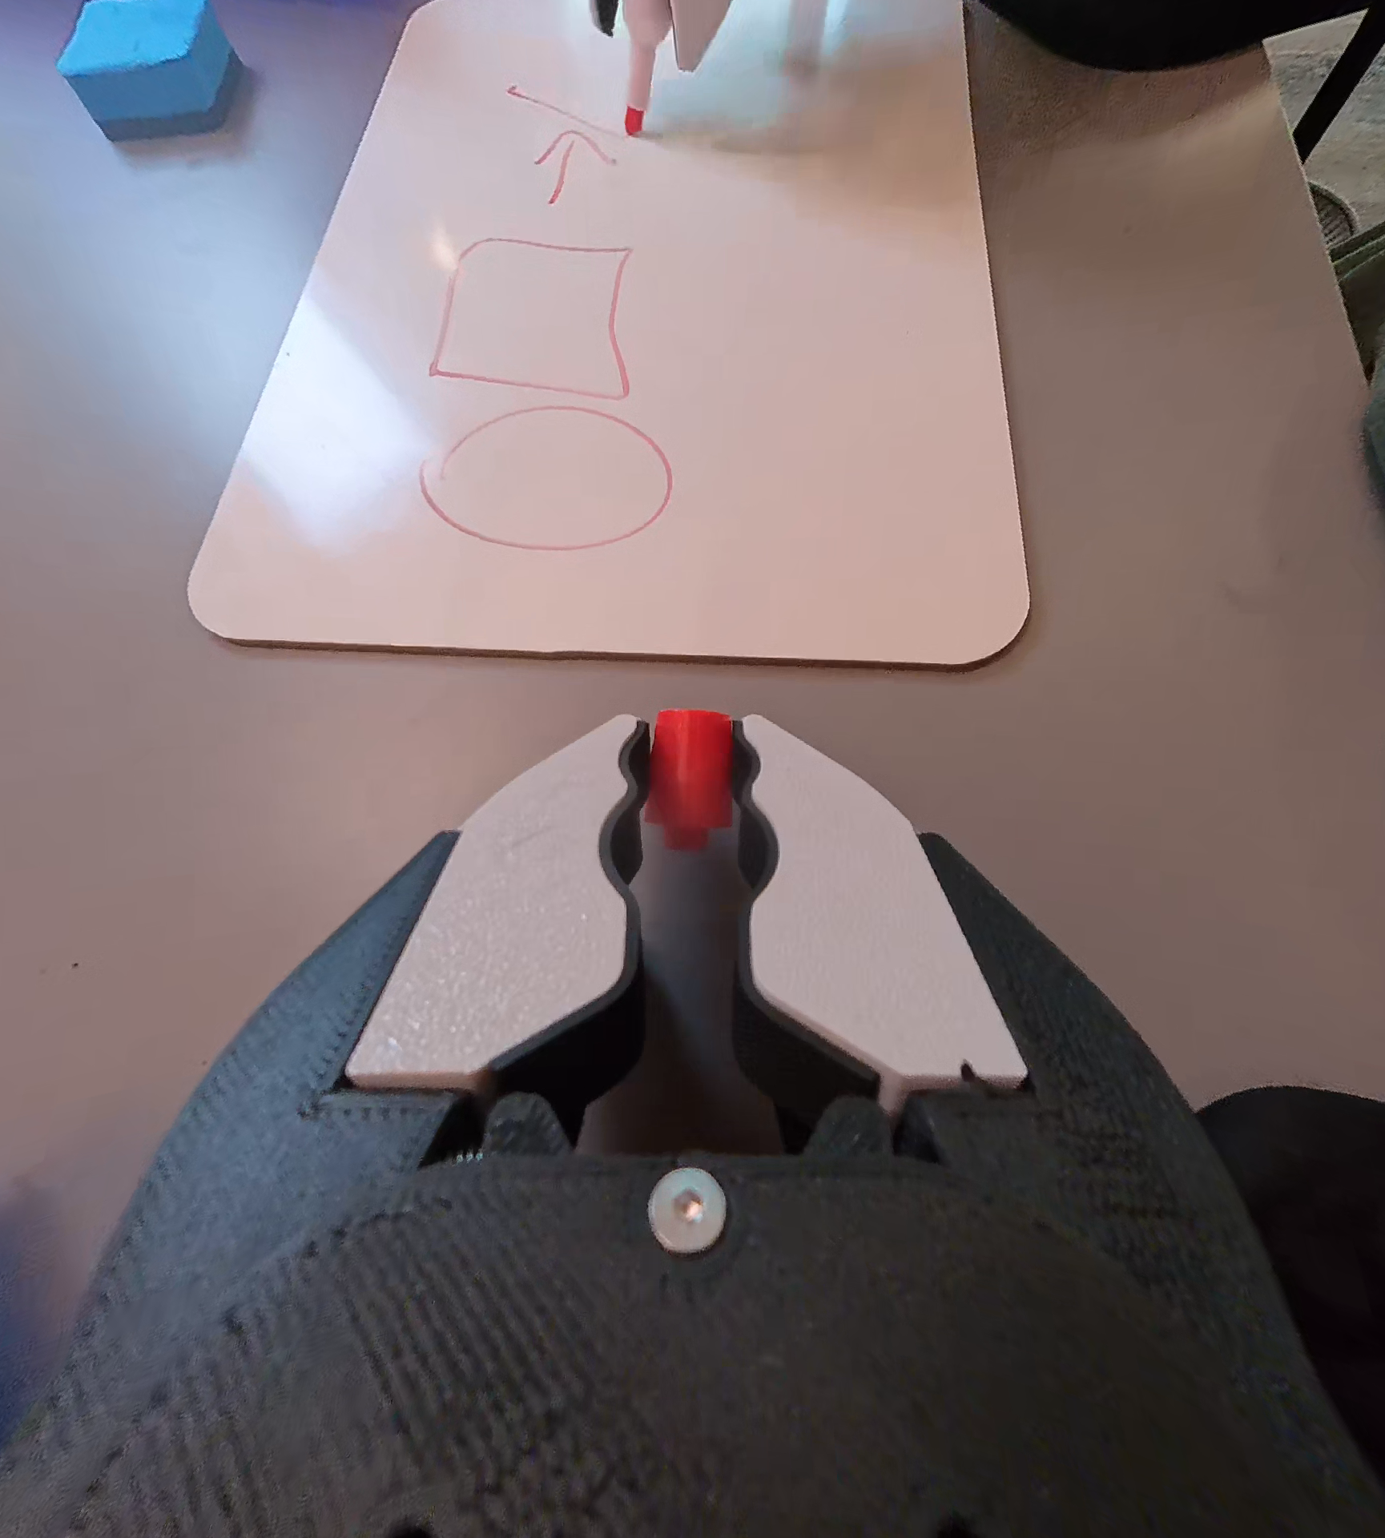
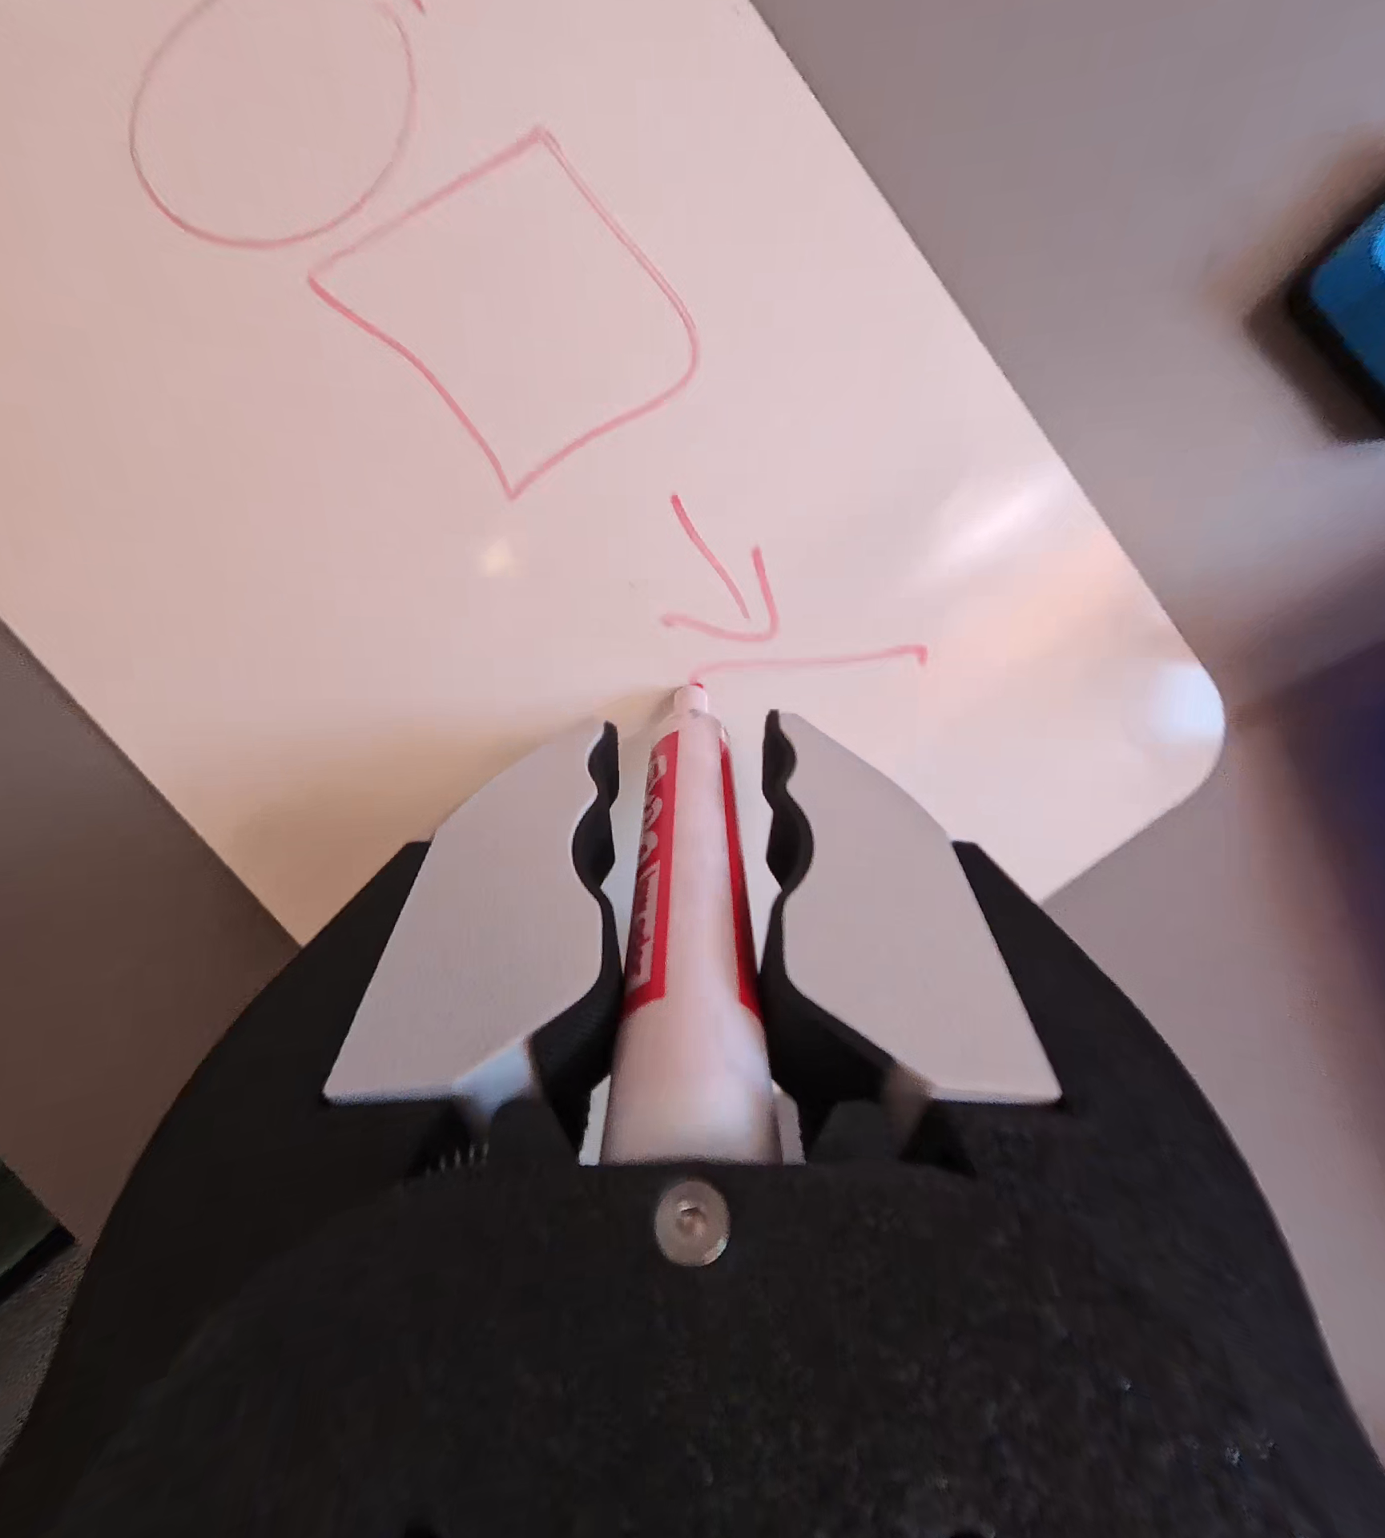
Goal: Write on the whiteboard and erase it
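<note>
Whiteboard work is under way: the flat white rectangular whiteboard with rounded corners [image 1: 755,516] is lying on the matte grey-brown tabletop [image 1: 89,416], already bearing a red circle, a square and an arrow. The right claw [image 2: 689,732] is gripping a slim white-and-red marker [image 2: 685,915] lengthwise, deep between its fingers, its tip touching the board at the end of a fresh line. The left claw [image 1: 689,732] is clamped on a small red plastic marker cap [image 1: 689,774] over the tabletop, just short of the board. The marker looks light, rigid and smooth, so it may slip or twist under pressure; mid-barrel seems the soundest hold. A blue foam eraser block [image 1: 148,66] is waiting beside the board, likely soft and best squeezed across its sides.
</note>
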{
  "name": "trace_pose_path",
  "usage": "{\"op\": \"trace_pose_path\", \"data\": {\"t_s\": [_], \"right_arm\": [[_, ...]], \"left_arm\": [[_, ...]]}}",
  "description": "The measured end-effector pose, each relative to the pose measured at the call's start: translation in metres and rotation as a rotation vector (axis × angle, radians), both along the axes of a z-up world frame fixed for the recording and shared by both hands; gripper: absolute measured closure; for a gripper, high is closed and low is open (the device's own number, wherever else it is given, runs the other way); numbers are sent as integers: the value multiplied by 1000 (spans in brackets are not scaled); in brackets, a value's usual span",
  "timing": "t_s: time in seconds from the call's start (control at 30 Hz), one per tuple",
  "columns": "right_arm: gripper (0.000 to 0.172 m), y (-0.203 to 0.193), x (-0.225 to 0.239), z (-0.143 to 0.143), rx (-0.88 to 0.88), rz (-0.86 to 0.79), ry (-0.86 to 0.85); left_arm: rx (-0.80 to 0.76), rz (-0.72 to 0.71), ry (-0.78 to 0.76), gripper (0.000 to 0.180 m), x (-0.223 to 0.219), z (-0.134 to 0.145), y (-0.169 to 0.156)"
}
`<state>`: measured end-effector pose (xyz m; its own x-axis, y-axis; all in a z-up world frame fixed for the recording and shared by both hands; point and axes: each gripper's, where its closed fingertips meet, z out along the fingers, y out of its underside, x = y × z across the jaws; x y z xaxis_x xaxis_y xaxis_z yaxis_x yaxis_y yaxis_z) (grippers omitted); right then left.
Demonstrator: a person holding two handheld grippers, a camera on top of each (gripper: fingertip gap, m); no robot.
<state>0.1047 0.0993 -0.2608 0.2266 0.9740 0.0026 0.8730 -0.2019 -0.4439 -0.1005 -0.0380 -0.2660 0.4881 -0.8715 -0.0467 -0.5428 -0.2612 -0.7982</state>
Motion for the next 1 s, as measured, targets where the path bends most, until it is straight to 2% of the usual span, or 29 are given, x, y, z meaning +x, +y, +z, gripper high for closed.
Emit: {"op": "trace_pose_path", "data": {"t_s": [0.17, 0.27, 0.37, 0.47, 0.53, 0.6, 0.73, 0.93, 1.0], "right_arm": [[137, 37, 52, 1, 5, -164, -17], [137, 55, 21, 0, 75, -113, 10], [137, 60, -13, 2, 27, -76, 104], [135, 23, -36, 35, -26, -6, 353], [136, -19, -58, 75, -84, 69, 594], [136, -67, -77, 102, -149, 162, 768], [137, -120, -99, 99, -168, 241, 849], [136, -126, -104, 96, -283, 204, 948], [137, -127, -105, 95, -277, 211, 924]], "left_arm": [[13, -5, 14, 161, 3, -1, -1], [30, -32, -31, 162, 16, 7, -4], [131, -77, -96, 162, 40, 26, -10], [267, -69, -116, 162, 51, 47, -1], [364, -45, -108, 162, 55, 61, 10], [450, -25, -73, 162, 61, 72, 18], [538, -36, -22, 162, 77, 83, 20], [581, -71, 48, 162, 87, 77, 13], [577, -74, 64, 162, 89, 74, 13]]}}
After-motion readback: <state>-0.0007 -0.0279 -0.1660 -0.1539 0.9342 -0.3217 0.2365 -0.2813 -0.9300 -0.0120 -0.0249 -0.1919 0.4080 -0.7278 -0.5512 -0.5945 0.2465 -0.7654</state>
